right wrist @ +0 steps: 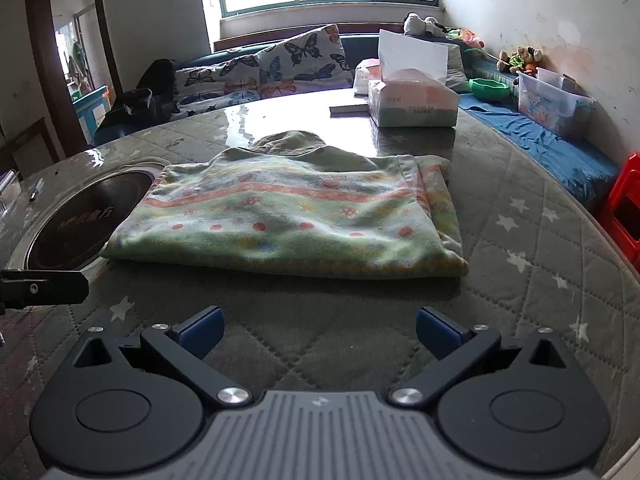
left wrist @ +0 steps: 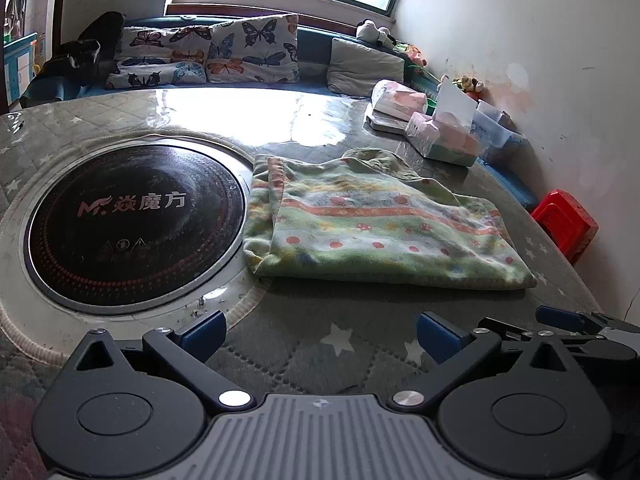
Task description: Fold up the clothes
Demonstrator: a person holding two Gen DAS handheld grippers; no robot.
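Note:
A green garment with orange stripes and dots (left wrist: 376,224) lies folded flat on the quilted round table, also in the right wrist view (right wrist: 292,220). Its olive hood pokes out at the far edge (right wrist: 290,140). My left gripper (left wrist: 320,338) is open and empty, near the table's front edge, short of the garment. My right gripper (right wrist: 320,334) is open and empty, also short of the garment's near edge. The right gripper shows at the right edge of the left wrist view (left wrist: 592,324).
A black round cooktop (left wrist: 132,220) is set into the table left of the garment. Tissue boxes (right wrist: 412,100) stand at the table's far side. A red stool (left wrist: 568,224) stands right of the table. A cushioned bench (left wrist: 248,52) runs under the window.

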